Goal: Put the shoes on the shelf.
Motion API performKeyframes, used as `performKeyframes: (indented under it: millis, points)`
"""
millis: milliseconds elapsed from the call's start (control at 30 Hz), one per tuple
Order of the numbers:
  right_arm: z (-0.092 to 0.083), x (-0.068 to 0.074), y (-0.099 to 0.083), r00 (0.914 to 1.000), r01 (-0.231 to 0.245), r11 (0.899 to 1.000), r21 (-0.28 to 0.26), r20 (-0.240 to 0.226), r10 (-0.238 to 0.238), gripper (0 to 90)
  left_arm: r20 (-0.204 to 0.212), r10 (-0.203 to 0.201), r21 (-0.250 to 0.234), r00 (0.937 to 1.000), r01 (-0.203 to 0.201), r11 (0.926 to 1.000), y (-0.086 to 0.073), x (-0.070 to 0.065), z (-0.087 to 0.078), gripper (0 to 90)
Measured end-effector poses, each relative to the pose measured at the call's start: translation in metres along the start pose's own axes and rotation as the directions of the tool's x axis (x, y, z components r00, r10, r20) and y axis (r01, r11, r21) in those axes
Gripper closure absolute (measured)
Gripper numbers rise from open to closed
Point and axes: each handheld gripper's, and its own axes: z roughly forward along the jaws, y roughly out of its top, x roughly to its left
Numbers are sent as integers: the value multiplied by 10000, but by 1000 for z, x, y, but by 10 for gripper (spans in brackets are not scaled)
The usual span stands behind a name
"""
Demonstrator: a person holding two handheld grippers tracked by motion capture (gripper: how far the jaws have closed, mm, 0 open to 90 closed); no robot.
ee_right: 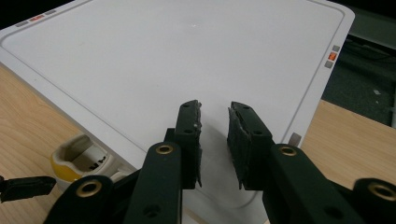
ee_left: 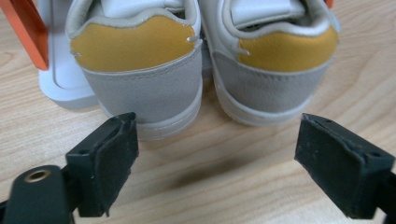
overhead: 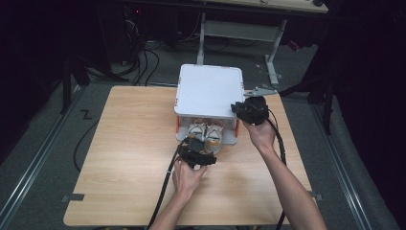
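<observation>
The left gripper hangs released just short of the heels of a pair of shoes, nothing between its jaws; the shoes sit side by side on the desk, half under a white shelf unit toward the far edge. If the jaws close across both heels they may squeeze the shoes askew or grab one alone. Farther off, the right gripper rests on the shelf top with its jaws narrowly apart, gripping nothing; should it lift, a pull could drag the shelf along.

Lab (floor cables, desk frame)
</observation>
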Motion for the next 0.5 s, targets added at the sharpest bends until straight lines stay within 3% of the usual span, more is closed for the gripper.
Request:
performKeyframes:
  millis: [500]
  points:
    - [0,-1,-1,10000,7,10000,-21,-59,-7,737,-84,-748,-357,9972,745,9966,19,-4,19,213]
